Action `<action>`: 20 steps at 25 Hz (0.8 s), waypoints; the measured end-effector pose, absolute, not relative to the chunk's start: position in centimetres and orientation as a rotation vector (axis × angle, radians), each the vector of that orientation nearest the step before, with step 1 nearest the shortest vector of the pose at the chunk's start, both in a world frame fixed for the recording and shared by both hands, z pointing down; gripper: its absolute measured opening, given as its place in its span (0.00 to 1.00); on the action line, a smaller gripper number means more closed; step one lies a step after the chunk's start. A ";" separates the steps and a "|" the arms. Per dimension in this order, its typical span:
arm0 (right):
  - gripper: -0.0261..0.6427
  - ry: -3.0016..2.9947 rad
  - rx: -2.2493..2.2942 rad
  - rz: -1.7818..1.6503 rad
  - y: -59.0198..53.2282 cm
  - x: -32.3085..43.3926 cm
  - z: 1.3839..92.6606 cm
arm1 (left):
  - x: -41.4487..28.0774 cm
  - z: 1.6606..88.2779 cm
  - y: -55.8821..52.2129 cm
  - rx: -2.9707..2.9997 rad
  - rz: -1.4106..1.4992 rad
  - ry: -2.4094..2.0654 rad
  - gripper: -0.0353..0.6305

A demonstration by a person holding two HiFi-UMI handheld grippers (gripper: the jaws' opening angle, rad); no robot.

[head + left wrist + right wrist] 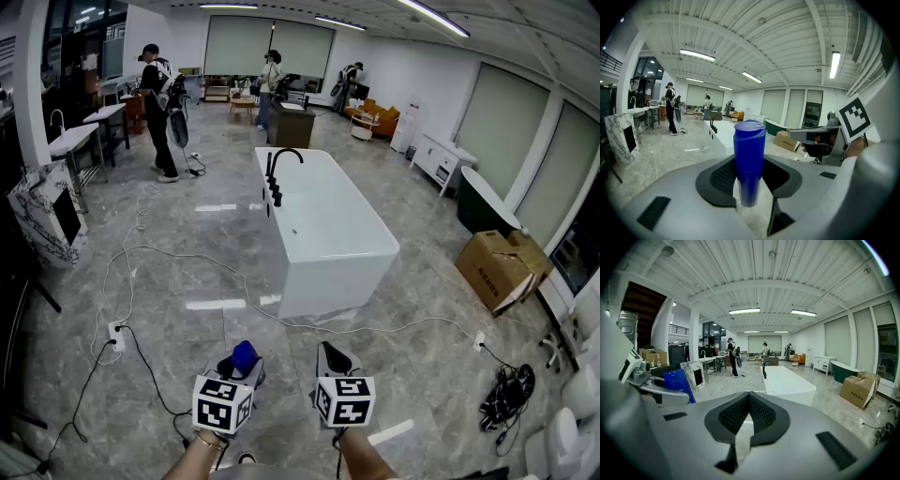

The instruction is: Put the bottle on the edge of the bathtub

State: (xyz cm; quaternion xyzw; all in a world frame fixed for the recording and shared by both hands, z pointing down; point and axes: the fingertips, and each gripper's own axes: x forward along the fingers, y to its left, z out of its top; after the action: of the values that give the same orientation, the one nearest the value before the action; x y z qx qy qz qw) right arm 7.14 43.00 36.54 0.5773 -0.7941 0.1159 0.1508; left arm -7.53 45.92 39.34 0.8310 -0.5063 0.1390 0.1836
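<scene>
- Two hand-held grippers occupy the lower centre of the head view. Each carries a cube of black-and-white square markers.
- Left gripper (749,180): jaws clamped on the blue bottle (749,157), which stands upright between the pads with its lid uppermost.
- Right gripper (749,413): jaws together, with nothing between them.
- Bathtub (323,230): white and freestanding at the centre of the head view, well apart from the bottle. A black faucet (279,169) rises at its upper-left rim.
- Cardboard box (497,267): lies to the right of the tub. Its side bears dark print too small to read.
- People (157,112): three stand along the upper part of the frame.
</scene>
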 end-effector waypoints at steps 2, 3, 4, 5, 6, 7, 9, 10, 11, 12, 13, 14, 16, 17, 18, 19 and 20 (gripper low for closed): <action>0.08 -2.280 1.656 0.330 43.0 6.7 36.5 | -8.1 39.3 45.8 2.340 0.390 -1.435 0.30; 0.08 -2.279 1.656 0.329 42.9 6.4 36.5 | -8.4 39.3 45.7 2.337 0.389 -1.438 0.30; 0.08 -2.278 1.657 0.328 42.9 6.1 36.5 | -8.7 39.4 45.6 2.335 0.388 -1.439 0.30; 0.08 -2.275 1.658 0.327 42.9 5.9 36.5 | -9.0 39.4 45.5 2.334 0.387 -1.438 0.30; 0.08 -2.271 1.659 0.326 42.9 5.6 36.5 | -9.3 39.4 45.5 2.333 0.387 -1.436 0.30; 0.08 -2.267 1.660 0.325 42.9 5.4 36.5 | -9.5 39.4 45.4 2.333 0.387 -1.434 0.30; 0.08 -2.261 1.664 0.327 43.0 5.2 36.6 | -9.9 39.5 45.3 2.332 0.386 -1.431 0.30; 0.08 -2.265 1.668 0.331 43.0 5.0 36.5 | -10.1 39.5 45.3 2.332 0.384 -1.429 0.30; 0.08 -2.275 1.672 0.337 43.1 4.8 36.5 | -10.3 39.5 45.2 2.333 0.381 -1.427 0.30; 0.08 -2.286 1.678 0.346 43.1 4.6 36.4 | -10.5 39.5 45.1 2.333 0.379 -1.425 0.30; 0.08 -2.294 1.685 0.353 43.1 4.5 36.5 | -10.7 39.6 45.1 2.332 0.378 -1.423 0.30; 0.08 -2.294 1.690 0.359 43.1 4.4 36.6 | -10.8 39.7 45.0 2.332 0.375 -1.422 0.30; 0.08 -2.283 1.694 0.369 43.0 4.4 37.1 | -11.0 39.9 44.7 2.332 0.367 -1.422 0.30; 0.08 -2.277 1.696 0.376 42.9 4.3 37.3 | -11.1 40.0 44.7 2.333 0.364 -1.423 0.30; 0.08 -2.272 1.700 0.383 42.9 4.3 37.5 | -11.2 40.0 44.7 2.334 0.362 -1.424 0.30; 0.08 -2.267 1.704 0.391 42.8 4.2 37.6 | -11.4 40.0 44.7 2.333 0.361 -1.424 0.30; 0.08 -2.263 1.709 0.399 42.8 4.1 37.7 | -11.6 40.1 44.8 2.332 0.363 -1.422 0.30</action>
State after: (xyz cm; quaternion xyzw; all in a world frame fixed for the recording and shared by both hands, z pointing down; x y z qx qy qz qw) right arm 4.06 42.81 37.72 0.5910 -0.7826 0.1381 0.1385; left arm -11.64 44.76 40.06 0.8306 -0.5066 0.1293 0.1917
